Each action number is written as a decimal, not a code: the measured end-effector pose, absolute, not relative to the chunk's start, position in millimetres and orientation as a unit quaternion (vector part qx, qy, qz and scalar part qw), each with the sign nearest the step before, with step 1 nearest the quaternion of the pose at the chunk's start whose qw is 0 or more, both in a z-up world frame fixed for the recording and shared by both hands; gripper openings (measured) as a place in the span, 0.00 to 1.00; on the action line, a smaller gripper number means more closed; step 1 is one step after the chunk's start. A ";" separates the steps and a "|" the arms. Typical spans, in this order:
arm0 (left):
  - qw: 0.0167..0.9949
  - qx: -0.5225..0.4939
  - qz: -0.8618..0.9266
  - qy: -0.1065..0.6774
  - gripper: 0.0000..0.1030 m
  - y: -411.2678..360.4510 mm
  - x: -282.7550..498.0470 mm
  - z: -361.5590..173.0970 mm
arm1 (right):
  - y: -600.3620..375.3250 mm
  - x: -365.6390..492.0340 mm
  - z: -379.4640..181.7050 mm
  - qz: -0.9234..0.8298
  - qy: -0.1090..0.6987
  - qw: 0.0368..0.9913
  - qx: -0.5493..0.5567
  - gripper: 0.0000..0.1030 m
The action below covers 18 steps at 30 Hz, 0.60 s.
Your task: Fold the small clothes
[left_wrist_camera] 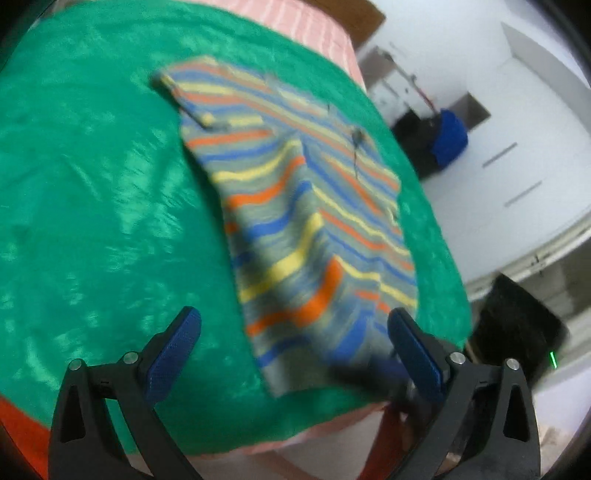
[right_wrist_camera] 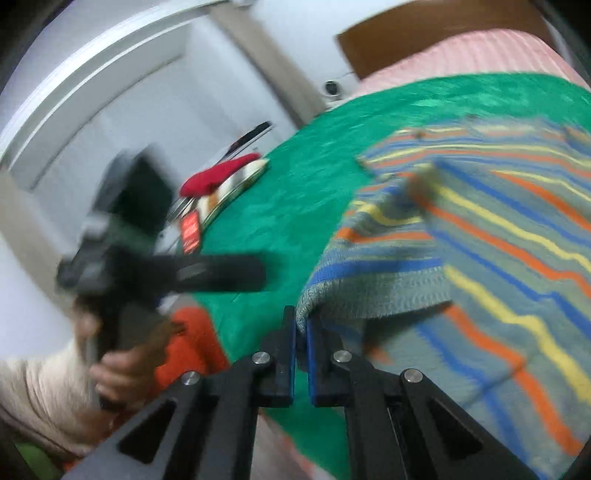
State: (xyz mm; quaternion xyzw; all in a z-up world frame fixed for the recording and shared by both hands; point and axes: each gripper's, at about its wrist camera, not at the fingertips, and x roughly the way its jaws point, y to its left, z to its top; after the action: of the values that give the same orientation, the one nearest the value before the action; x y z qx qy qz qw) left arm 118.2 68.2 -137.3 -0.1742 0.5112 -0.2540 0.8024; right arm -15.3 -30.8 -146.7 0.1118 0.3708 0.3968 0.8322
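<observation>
A small knitted garment [left_wrist_camera: 295, 206] with grey, blue, yellow and orange stripes lies spread on a green cloth [left_wrist_camera: 92, 184]. My left gripper [left_wrist_camera: 295, 328] hovers open over its near hem, and its blue pads [left_wrist_camera: 173, 350] touch nothing. In the right wrist view, my right gripper [right_wrist_camera: 301, 319] is shut on a corner of the garment's [right_wrist_camera: 498, 258] hem, lifting that edge off the green cloth [right_wrist_camera: 295, 184] so it curls over. A hand [right_wrist_camera: 122, 369] holds the blurred left gripper [right_wrist_camera: 221, 273] at the left.
The green cloth covers a pink striped surface [left_wrist_camera: 314, 29]. A red and striped item [right_wrist_camera: 218, 173] lies at its far edge. Orange fabric [right_wrist_camera: 188, 343] shows by the near edge. A blue object [left_wrist_camera: 448, 136] and a black box [left_wrist_camera: 517, 332] stand on the floor beyond.
</observation>
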 end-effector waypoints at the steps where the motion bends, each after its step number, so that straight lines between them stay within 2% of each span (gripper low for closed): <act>1: 0.791 -0.178 -0.264 0.523 0.84 63.0 122.5 -144.8 | -21.6 -17.9 -149.6 0.404 0.369 0.831 0.102 0.05; 2: 0.778 -0.184 -0.271 0.536 0.74 59.9 125.1 -151.1 | -10.9 -21.5 -153.5 0.412 0.368 0.829 0.090 0.05; 3: 0.769 -0.188 -0.273 0.547 0.50 58.3 126.4 -156.2 | -3.8 -24.2 -155.2 0.419 0.366 0.827 0.082 0.06; 4: 0.759 -0.193 -0.272 0.558 0.20 58.1 126.9 -161.8 | 4.1 -28.3 -156.3 0.425 0.363 0.826 0.072 0.05; 5: 0.755 -0.193 -0.266 0.567 0.08 58.4 124.3 -165.4 | 6.8 -32.4 -155.4 0.429 0.361 0.825 0.066 0.06; 7: 0.765 -0.179 -0.240 0.570 0.06 69.6 122.0 -167.3 | 11.5 -38.0 -155.1 0.428 0.367 0.824 0.050 0.10; 8: 0.771 -0.176 -0.229 0.567 0.06 78.5 121.4 -166.1 | 7.3 -41.2 -155.1 0.428 0.377 0.820 0.048 0.16; 9: 0.777 -0.176 -0.218 0.564 0.05 89.6 120.3 -163.8 | -1.2 -43.2 -153.6 0.425 0.391 0.815 0.049 0.35; 10: 0.781 -0.179 -0.210 0.561 0.05 99.6 120.0 -161.5 | -10.6 -46.6 -148.7 0.411 0.399 0.819 0.044 0.44; 11: 0.785 -0.183 -0.201 0.556 0.05 110.5 119.6 -159.2 | -24.4 -50.8 -145.9 0.393 0.404 0.825 0.041 0.48; 17: 0.789 -0.164 -0.197 0.558 0.05 113.8 122.1 -167.9 | -143.7 -69.7 -156.0 0.189 0.450 0.872 0.045 0.49; 18: 0.788 -0.153 -0.197 0.562 0.08 108.3 120.9 -171.0 | -153.9 -72.1 -159.7 0.172 0.458 0.870 0.051 0.49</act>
State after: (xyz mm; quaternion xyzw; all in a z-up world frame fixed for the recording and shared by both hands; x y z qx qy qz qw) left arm 120.9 108.3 -171.0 -0.1529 0.5624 -0.1971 0.7883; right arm -72.1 -153.9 -159.7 0.0513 0.4584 0.1725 0.8703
